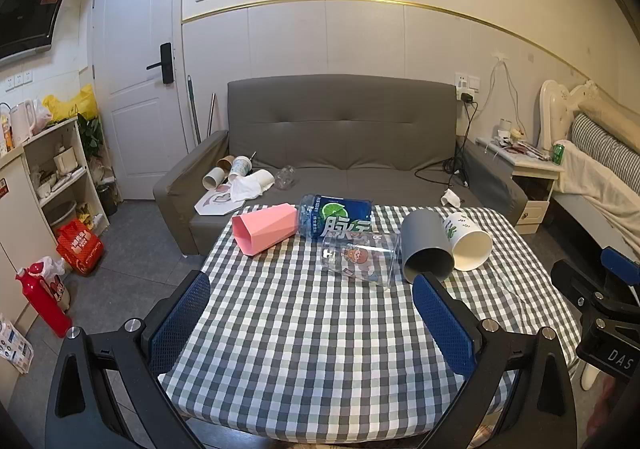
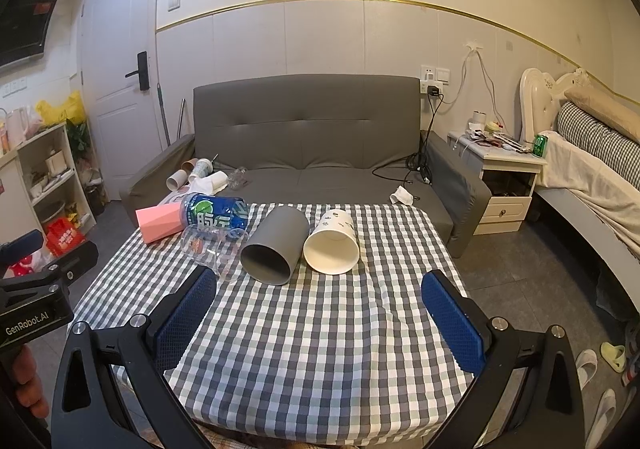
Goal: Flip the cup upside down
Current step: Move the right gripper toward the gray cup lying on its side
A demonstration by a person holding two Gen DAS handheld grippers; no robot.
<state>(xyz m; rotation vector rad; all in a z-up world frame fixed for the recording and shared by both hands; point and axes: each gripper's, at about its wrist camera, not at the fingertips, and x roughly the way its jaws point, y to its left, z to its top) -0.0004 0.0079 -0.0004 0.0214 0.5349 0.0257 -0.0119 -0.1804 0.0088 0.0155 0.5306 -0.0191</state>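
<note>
Several cups lie on their sides at the far end of the checked table (image 1: 304, 329): a pink faceted cup (image 1: 266, 227), a blue bottle-like cup (image 1: 336, 215), a clear printed glass (image 1: 360, 257), a grey cup (image 1: 426, 249) and a white paper cup (image 1: 468, 245). In the right wrist view the grey cup (image 2: 274, 247) and white paper cup (image 2: 332, 243) face me with open mouths. My left gripper (image 1: 312, 313) is open and empty, short of the cups. My right gripper (image 2: 320, 313) is open and empty too.
A grey sofa (image 1: 340, 137) with loose paper cups (image 1: 236, 173) stands behind the table. A shelf (image 1: 56, 169) and red bag (image 1: 80, 247) are at the left. A nightstand (image 2: 504, 177) and bed (image 2: 592, 169) are at the right.
</note>
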